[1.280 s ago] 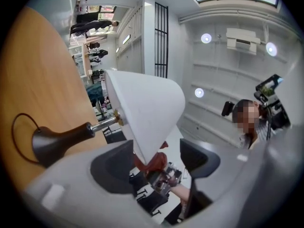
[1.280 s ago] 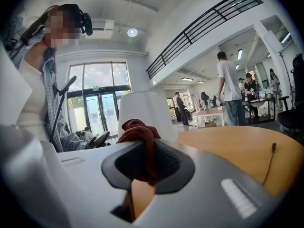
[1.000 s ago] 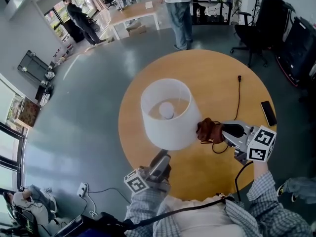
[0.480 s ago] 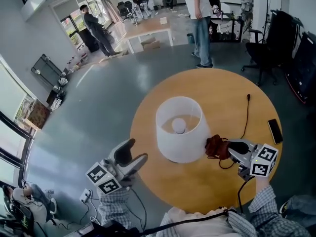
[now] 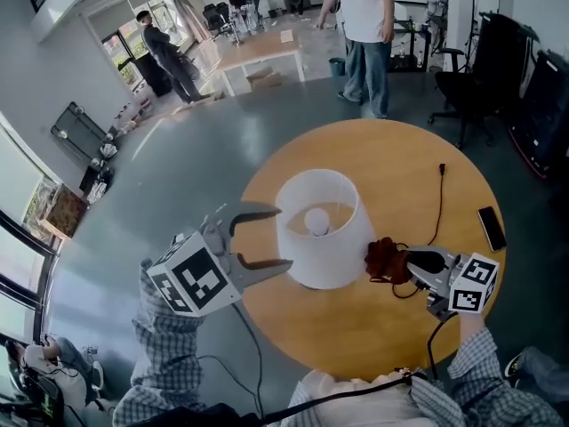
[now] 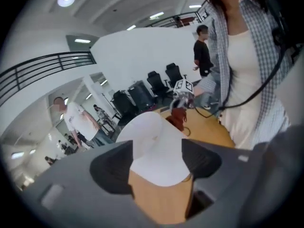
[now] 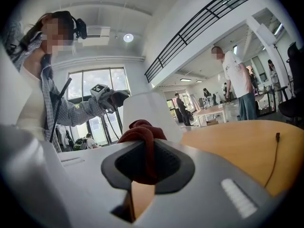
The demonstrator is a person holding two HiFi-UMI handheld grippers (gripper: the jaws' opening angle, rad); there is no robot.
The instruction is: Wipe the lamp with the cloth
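Observation:
A lamp with a white shade [image 5: 322,229] stands in the middle of a round wooden table [image 5: 400,167]. My right gripper [image 5: 397,261] is shut on a dark red cloth [image 5: 384,258], which it holds against the shade's right side. In the right gripper view the cloth [image 7: 142,146] bunches between the jaws in front of the shade [image 7: 149,108]. My left gripper [image 5: 276,238] is raised at the shade's left, its jaws open and turned toward the shade, apart from it. The left gripper view shows the shade [image 6: 154,151] through the gap between the open jaws.
A black phone [image 5: 490,228] lies near the table's right edge. The lamp's black cable [image 5: 437,203] runs across the table's right half. Black office chairs [image 5: 471,87] stand at the back right. People stand beyond the table by a long desk [image 5: 262,52].
My left gripper has risen from the table's near edge, rolled over, and come up to the shade's left side with its jaws apart. The right gripper and the cloth have stayed put.

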